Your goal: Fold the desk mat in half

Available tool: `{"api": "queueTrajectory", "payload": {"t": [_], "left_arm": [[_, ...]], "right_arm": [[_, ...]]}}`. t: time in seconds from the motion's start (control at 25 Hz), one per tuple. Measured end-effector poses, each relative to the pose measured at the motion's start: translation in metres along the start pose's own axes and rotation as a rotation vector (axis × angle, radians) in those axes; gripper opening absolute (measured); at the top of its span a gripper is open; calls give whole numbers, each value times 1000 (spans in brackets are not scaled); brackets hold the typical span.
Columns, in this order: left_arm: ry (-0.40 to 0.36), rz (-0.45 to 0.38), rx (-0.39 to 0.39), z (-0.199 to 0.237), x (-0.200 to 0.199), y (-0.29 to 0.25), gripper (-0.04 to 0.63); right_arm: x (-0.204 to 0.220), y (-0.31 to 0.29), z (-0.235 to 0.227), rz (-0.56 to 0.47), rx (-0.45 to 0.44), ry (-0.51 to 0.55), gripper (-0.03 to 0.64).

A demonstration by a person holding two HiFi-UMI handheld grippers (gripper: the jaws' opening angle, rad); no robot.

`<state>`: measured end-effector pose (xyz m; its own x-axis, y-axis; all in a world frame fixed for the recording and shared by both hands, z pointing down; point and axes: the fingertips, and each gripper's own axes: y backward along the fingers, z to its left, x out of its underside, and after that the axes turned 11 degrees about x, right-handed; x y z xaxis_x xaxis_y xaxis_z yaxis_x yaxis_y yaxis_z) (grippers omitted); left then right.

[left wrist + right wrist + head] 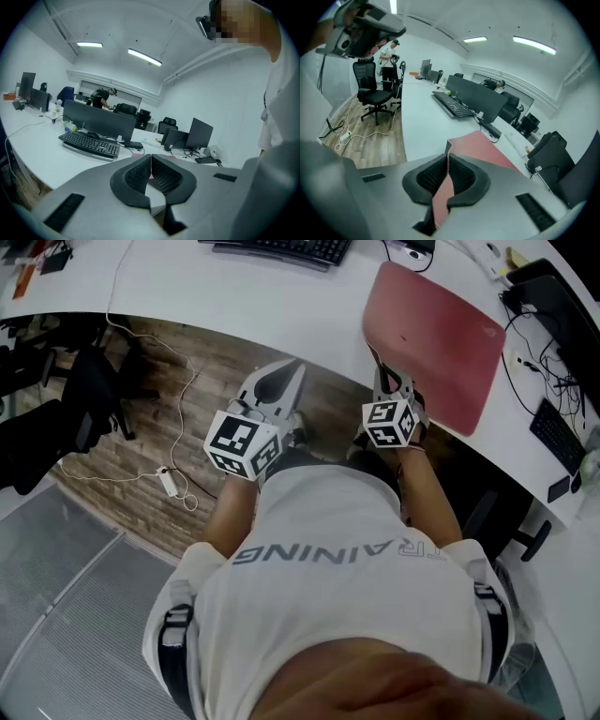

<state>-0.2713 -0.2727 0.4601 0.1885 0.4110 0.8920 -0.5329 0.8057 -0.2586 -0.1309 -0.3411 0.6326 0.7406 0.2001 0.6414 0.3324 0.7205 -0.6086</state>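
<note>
A: Why is the right gripper (387,382) clamping the red desk mat's (431,338) near corner at the desk (234,296) edge?
B: Likely for lifting it over. The left gripper (279,379) is hovering shut, empty.
A: Which view is proving the grip?
B: The right gripper view; the head view is hiding it.

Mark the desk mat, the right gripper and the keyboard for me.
desk mat (436,343), head view, red top face.
right gripper (448,157), right gripper view, midway between its fingers.
keyboard (452,105), right gripper view, key rows.
</note>
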Motion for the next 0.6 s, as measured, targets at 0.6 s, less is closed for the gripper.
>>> {"api": "queueTrajectory", "payload": {"t": [0.6], "left_arm": [[-94,45,243,-95,-15,-121,32]], "right_arm": [[93,52,-150,62,270,-240,35]]}}
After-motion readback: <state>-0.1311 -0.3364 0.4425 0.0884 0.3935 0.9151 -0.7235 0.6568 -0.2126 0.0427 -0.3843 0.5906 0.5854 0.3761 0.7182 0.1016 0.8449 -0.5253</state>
